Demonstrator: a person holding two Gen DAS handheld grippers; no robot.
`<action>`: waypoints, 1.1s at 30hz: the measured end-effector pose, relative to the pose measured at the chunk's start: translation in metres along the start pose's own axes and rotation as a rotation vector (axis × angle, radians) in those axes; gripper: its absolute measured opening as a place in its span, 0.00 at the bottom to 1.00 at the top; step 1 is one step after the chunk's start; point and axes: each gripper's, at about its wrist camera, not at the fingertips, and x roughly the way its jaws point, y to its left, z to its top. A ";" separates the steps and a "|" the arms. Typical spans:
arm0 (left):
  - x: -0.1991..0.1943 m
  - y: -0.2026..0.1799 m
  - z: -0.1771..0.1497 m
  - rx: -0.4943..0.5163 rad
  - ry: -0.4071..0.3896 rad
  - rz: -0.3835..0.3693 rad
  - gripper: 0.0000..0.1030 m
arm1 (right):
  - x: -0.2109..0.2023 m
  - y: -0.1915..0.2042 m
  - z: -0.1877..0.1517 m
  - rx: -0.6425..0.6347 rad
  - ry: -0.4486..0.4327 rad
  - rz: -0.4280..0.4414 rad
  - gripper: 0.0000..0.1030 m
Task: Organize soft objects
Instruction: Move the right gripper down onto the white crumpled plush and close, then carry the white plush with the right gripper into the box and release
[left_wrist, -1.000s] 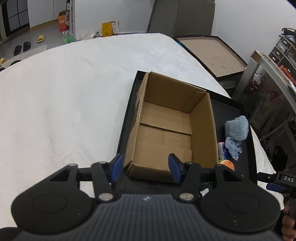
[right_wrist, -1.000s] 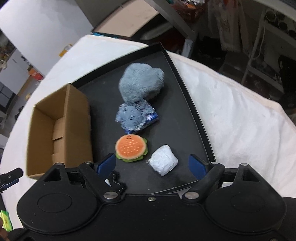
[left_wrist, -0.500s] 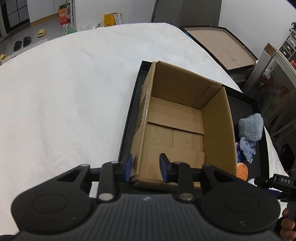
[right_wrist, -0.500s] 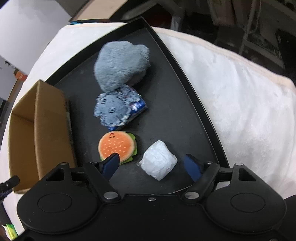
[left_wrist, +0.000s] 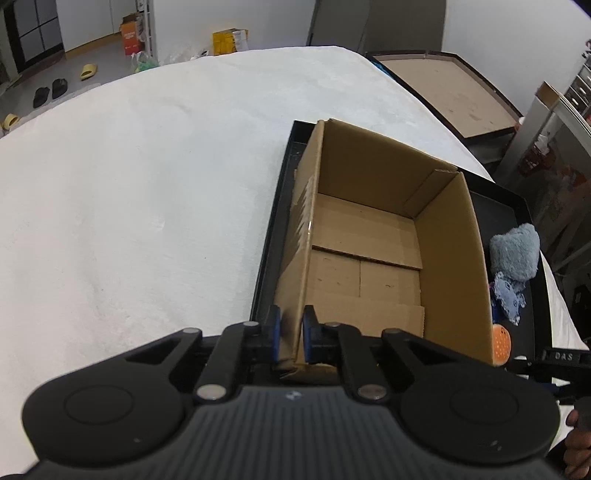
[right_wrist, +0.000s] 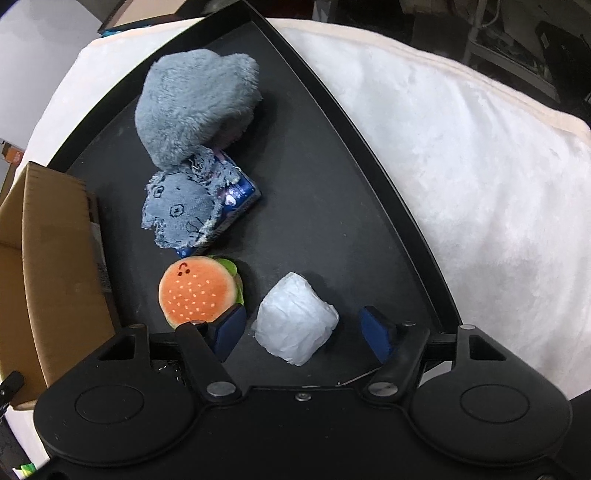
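An open empty cardboard box (left_wrist: 373, 254) stands in a black tray (left_wrist: 275, 221). My left gripper (left_wrist: 291, 338) is shut on the box's near left wall. In the right wrist view my right gripper (right_wrist: 308, 330) is open, its fingers either side of a white wrapped bundle (right_wrist: 295, 325) on the tray (right_wrist: 369, 184). Next to it lie an orange burger plush (right_wrist: 197, 291), a grey-blue denim patch on a blue packet (right_wrist: 188, 208) and a fluffy grey plush (right_wrist: 195, 103). The box's side (right_wrist: 55, 258) is at the left.
The tray sits on a white fuzzy cloth (left_wrist: 129, 184), which also shows to the right in the right wrist view (right_wrist: 480, 166). A brown board in a black frame (left_wrist: 447, 92) lies beyond the table. Shelving and clutter stand at the right.
My left gripper moved forward and closed on the box's near left wall. My right gripper moved down and closer, so the white bundle now lies between its open fingers.
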 end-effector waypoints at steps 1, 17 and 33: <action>-0.001 0.000 -0.001 0.004 0.002 -0.006 0.10 | 0.001 0.000 0.000 0.003 0.002 -0.001 0.60; -0.014 0.015 -0.014 -0.003 0.012 -0.010 0.10 | -0.010 0.004 -0.004 -0.031 -0.038 -0.003 0.45; -0.008 0.018 -0.014 -0.010 0.029 -0.027 0.11 | -0.067 0.038 -0.010 -0.110 -0.153 0.075 0.45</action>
